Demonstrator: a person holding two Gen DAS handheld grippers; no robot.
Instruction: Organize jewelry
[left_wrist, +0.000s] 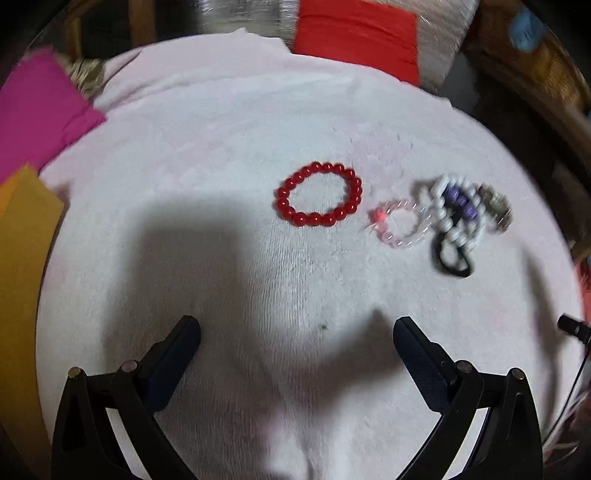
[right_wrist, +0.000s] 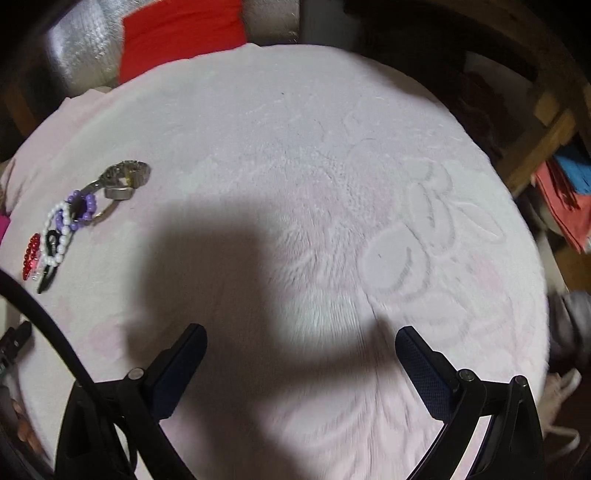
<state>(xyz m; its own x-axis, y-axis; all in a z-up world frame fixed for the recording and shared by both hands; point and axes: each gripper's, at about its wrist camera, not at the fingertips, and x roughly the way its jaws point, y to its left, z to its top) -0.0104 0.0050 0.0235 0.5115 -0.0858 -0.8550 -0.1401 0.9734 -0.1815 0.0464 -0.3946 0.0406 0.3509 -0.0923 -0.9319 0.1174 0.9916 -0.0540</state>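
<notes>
A red bead bracelet (left_wrist: 318, 194) lies alone on the pale pink towel (left_wrist: 221, 147). To its right sits a clear pink bead bracelet (left_wrist: 400, 223), then a heap with a white bead strand (left_wrist: 448, 212), purple beads (left_wrist: 461, 201), a black hair tie (left_wrist: 453, 260) and a metal watch (left_wrist: 496, 206). My left gripper (left_wrist: 295, 328) hovers open, short of the red bracelet, holding nothing. In the right wrist view the same heap lies far left: the metal watch (right_wrist: 125, 177), purple beads (right_wrist: 79, 208), white strand (right_wrist: 59, 236) and red bracelet (right_wrist: 31, 254). My right gripper (right_wrist: 301, 336) is open over bare towel (right_wrist: 332, 184).
Magenta cloth (left_wrist: 37, 122) and orange cloth (left_wrist: 22, 258) lie at the towel's left edge. A red cloth (left_wrist: 354, 37) sits at the back. Wooden furniture (left_wrist: 535, 74) flanks the right. Red and blue folders (right_wrist: 569, 192) stand on a shelf at right. A black cable (right_wrist: 48, 325) crosses the lower left.
</notes>
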